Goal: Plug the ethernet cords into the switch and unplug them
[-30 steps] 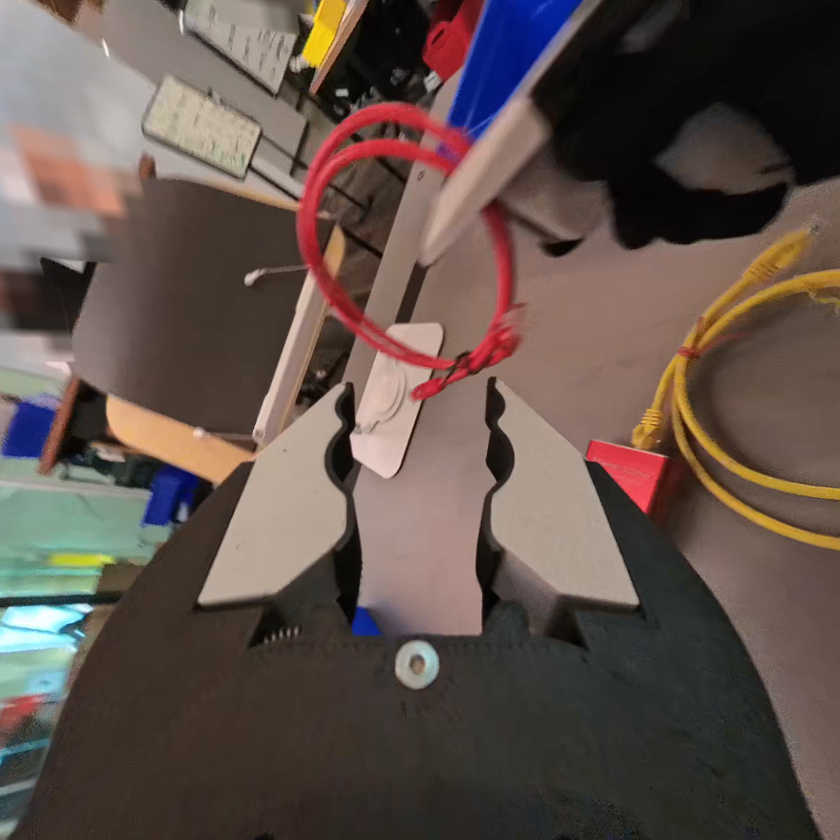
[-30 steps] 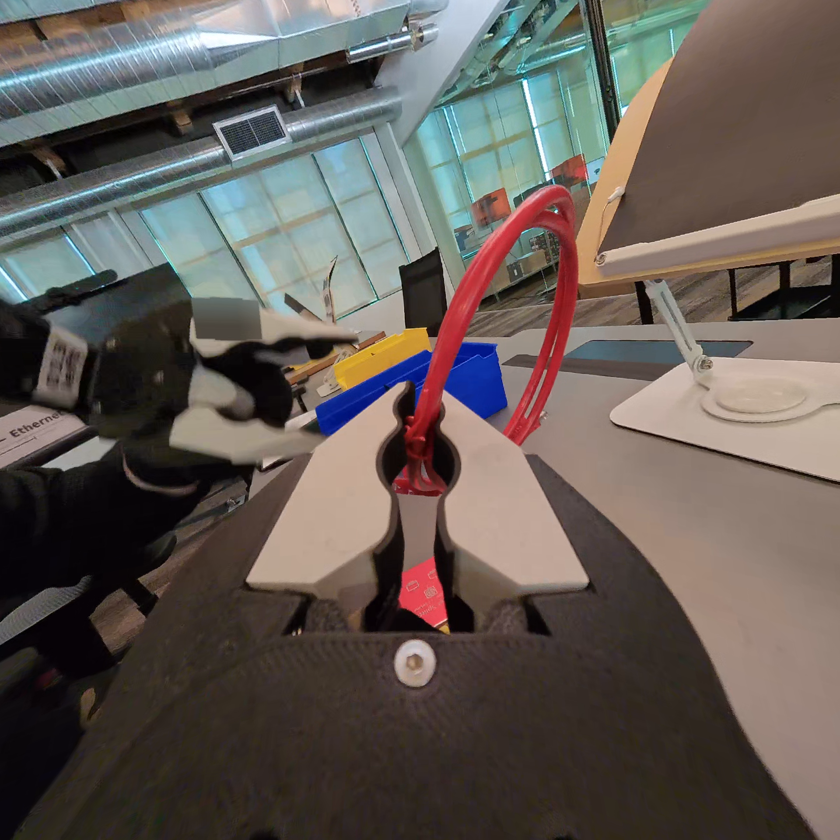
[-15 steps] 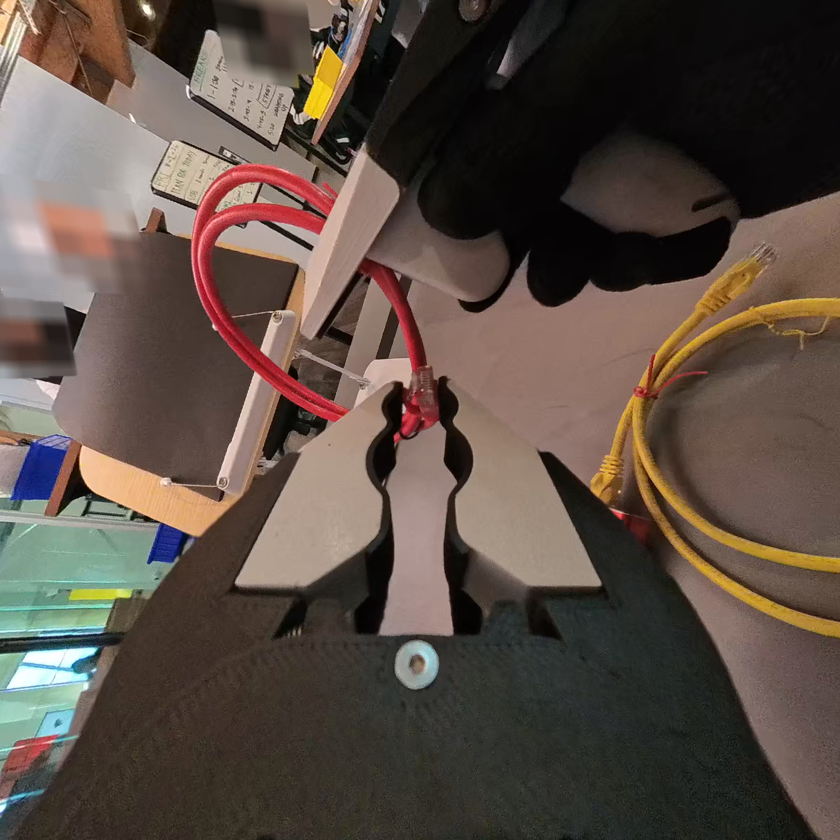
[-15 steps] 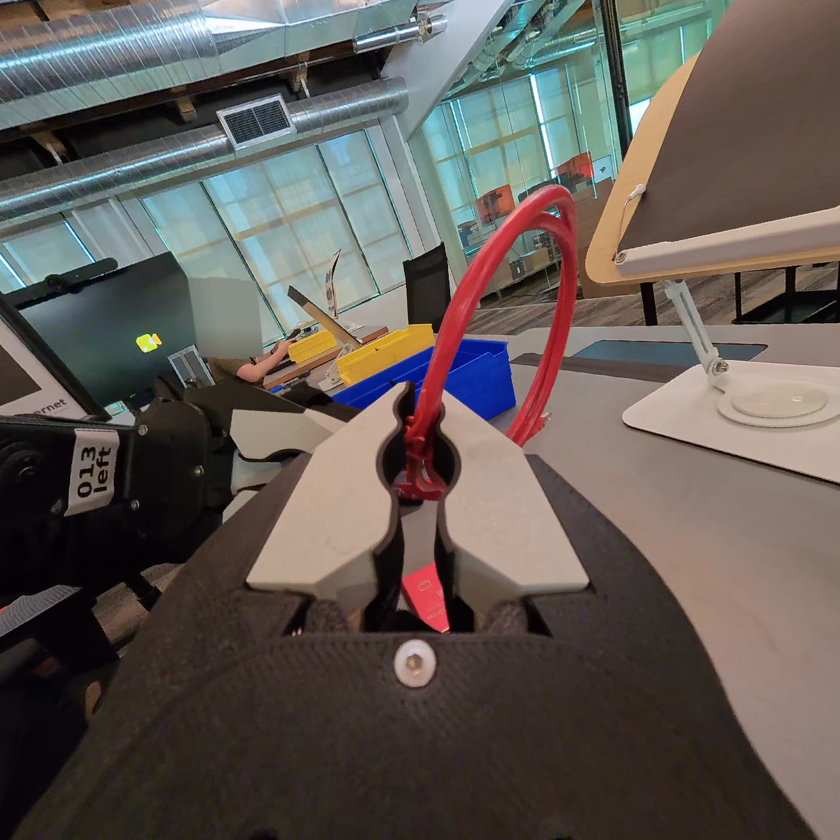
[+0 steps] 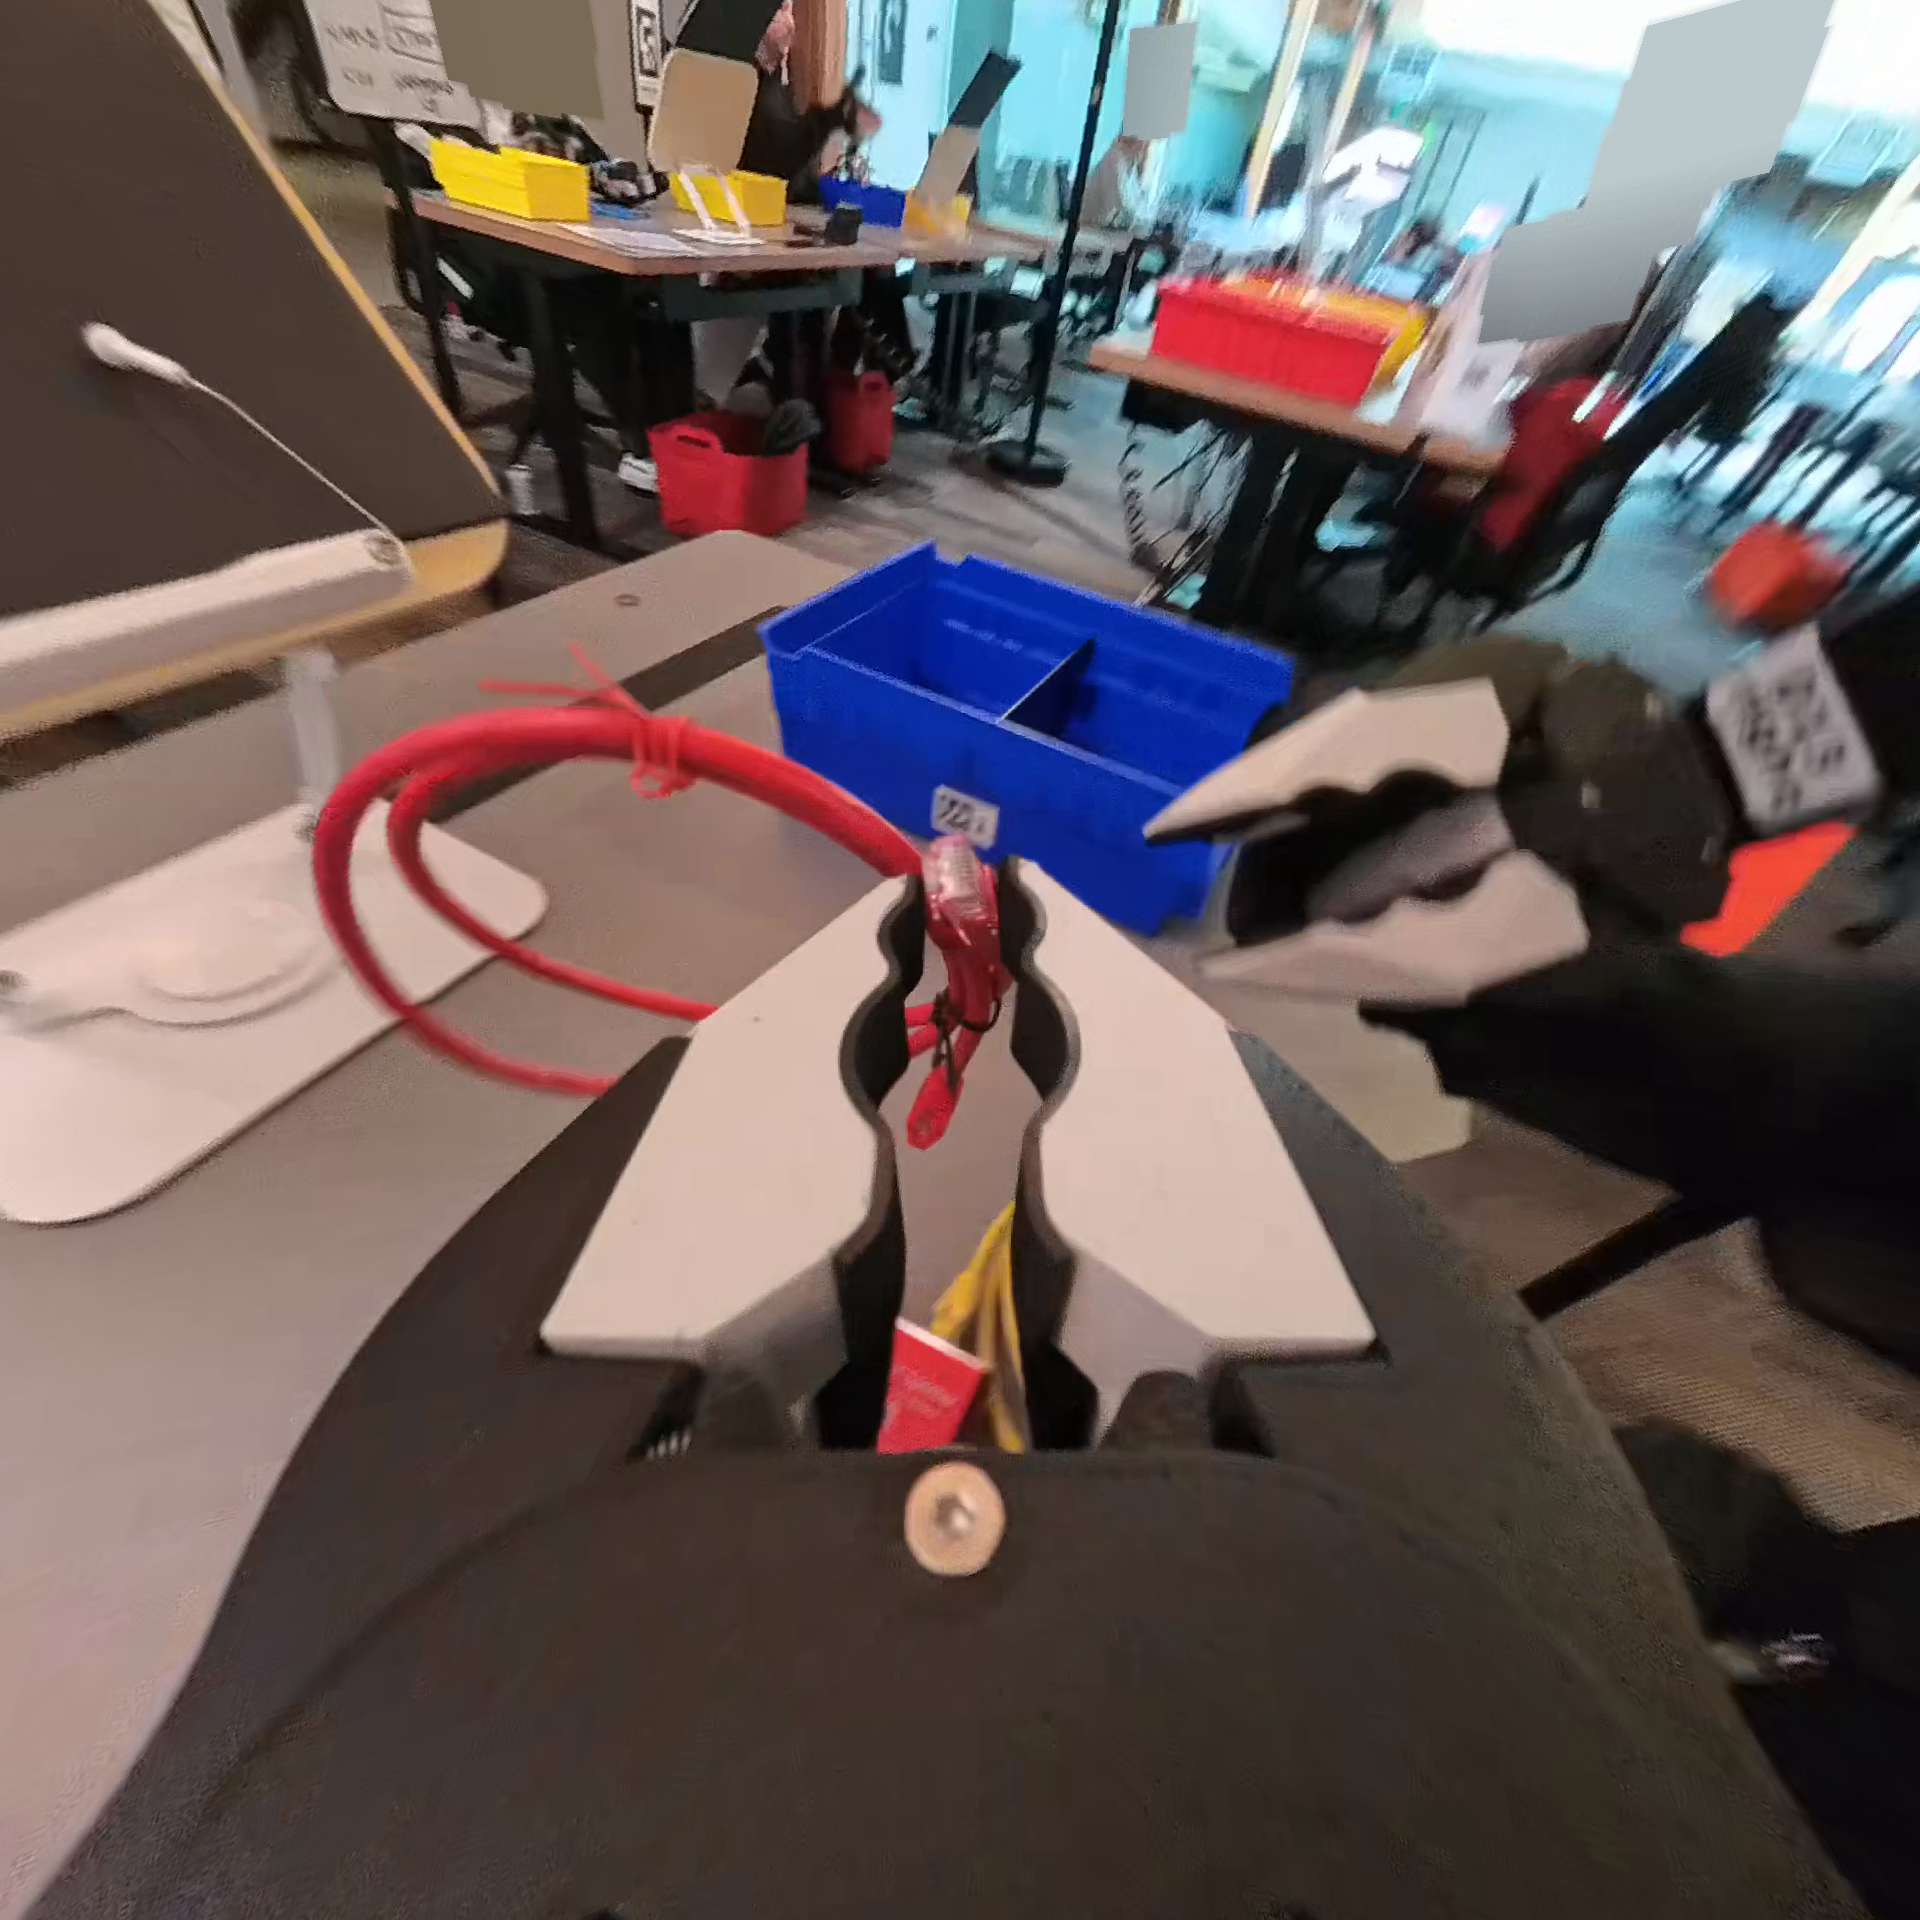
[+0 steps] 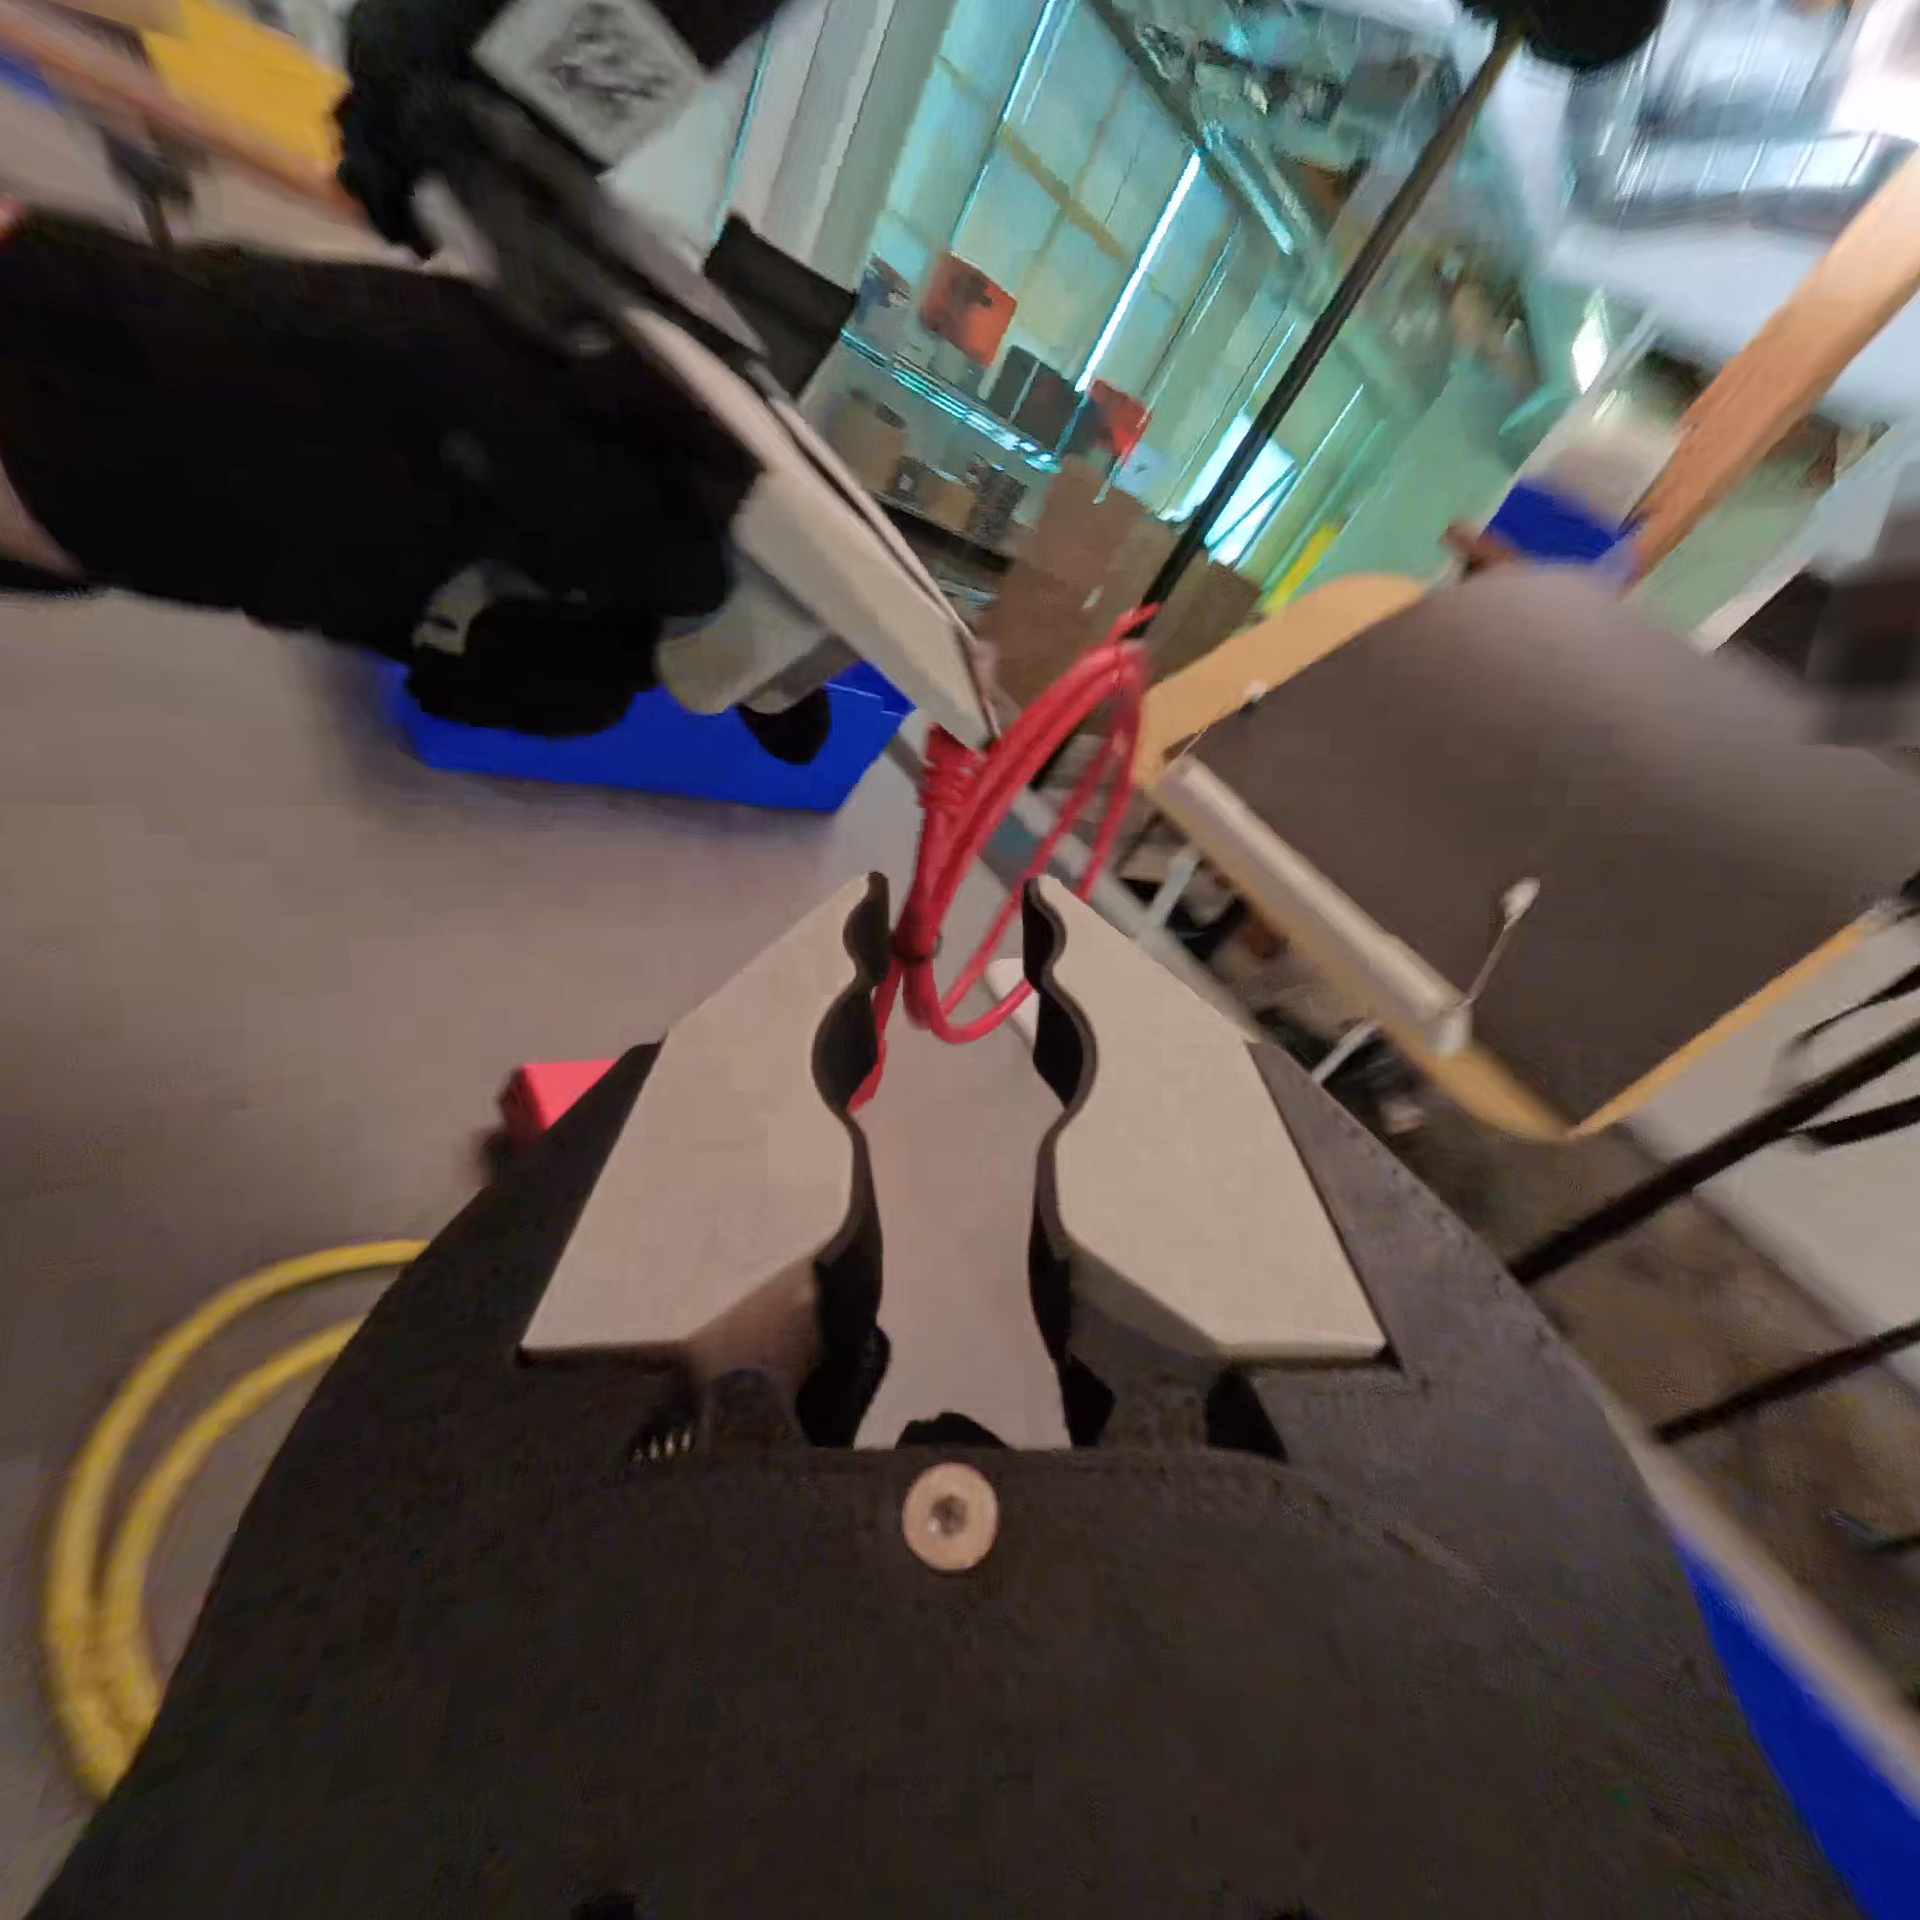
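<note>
Between the fingertips of my left tool I record the red ethernet cord, clamped at its clear-tipped plug. Its coil loops out to the left of the tool, bound by a red twist tie, and hangs above the grey desk. A second plug of the same cord dangles in the gap lower between the fingers.

My right tool stands released, its fingers apart. In the right wrist view the bottom of the red coil and a loose tie end sit in the gap between them, close against the left finger; I cannot tell whether they touch it. In the left wrist view this tool appears at right, held in a black-gloved hand, fingers parted and clear of the cord.

On the desk I note a yellow ethernet cord, coiled, lying flat at lower left of the right wrist view. A small red box lies on the desk just beside the left edge of the right tool's body. A blue bin with a centre divider stands beyond the tools. A white stand base rests at left, carrying a tilted dark board.

Motion blur affects the right wrist view.
</note>
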{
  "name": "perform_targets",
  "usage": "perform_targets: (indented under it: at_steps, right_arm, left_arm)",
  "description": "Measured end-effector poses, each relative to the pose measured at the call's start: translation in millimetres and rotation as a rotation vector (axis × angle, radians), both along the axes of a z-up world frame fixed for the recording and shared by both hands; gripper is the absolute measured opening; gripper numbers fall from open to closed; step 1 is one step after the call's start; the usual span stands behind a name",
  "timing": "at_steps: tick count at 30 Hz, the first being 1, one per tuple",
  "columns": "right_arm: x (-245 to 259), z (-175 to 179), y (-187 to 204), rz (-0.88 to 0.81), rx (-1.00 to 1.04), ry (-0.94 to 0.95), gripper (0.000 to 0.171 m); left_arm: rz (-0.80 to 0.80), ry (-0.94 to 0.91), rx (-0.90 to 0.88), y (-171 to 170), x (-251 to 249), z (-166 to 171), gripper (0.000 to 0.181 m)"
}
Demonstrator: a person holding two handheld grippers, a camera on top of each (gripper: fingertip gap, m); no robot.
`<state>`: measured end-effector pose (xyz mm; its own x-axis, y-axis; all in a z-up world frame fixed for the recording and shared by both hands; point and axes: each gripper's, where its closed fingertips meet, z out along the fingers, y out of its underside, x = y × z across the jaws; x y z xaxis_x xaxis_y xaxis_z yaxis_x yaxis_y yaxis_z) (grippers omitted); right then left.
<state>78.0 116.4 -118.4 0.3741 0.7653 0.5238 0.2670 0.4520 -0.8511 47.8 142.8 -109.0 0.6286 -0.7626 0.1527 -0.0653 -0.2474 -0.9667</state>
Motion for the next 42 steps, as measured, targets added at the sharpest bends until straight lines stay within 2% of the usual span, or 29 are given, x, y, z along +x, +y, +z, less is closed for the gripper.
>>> perform_targets:
  at_steps: [3, 9, 15, 16, 29, 34, 36, 37, 40, 42]
  right_arm:
    - [-13.8, 7.3, -10.6, -0.035, 0.133, -0.069, 0.038]
    - [-20.0, 2.1, 17.4, -0.120, 0.126, -0.121, 0.028]
    - [-22.9, -8.1, 24.9, -0.125, 0.071, -0.133, 0.002]
    - [-22.3, -8.9, 24.7, -0.128, 0.083, -0.144, 0.006]
    - [8.7, -30.2, 46.0, -0.134, 0.066, -0.192, 0.006]
    - [12.2, -42.8, 42.9, -0.075, 0.033, -0.241, 0.007]
    - [13.1, -38.6, 32.6, -0.014, 0.008, -0.220, 0.034]
    - [15.9, -33.3, 25.9, 0.017, 0.005, -0.199, 0.041]
    - [21.5, -10.2, 9.0, 0.057, -0.002, -0.119, 0.046]
    - [15.6, 7.8, 6.4, 0.005, 0.066, -0.096, 0.045]
  left_arm:
    - [-0.036, -0.109, -0.076, -1.4, 4.1, 3.6, 0.011]
    - [-0.120, -0.245, -0.109, -18.4, 18.0, 23.5, 0.010]
    - [-0.108, -0.284, -0.082, -22.4, 16.7, 36.6, 0.010]
    - [-0.108, -0.288, -0.085, -22.1, 15.5, 37.6, 0.010]
    - [0.015, -0.377, 0.029, -9.2, -47.8, 88.1, 0.009]
    - [-0.002, -0.398, 0.012, -5.8, -46.7, 82.0, 0.010]
    - [0.015, -0.430, 0.006, -1.8, -52.3, 82.4, 0.010]
    - [0.019, -0.430, -0.001, -0.4, -54.6, 81.2, 0.010]
    - [0.022, -0.447, -0.030, 2.4, -56.8, 76.4, 0.010]
    - [0.014, -0.452, -0.045, 2.8, -51.1, 72.8, 0.010]
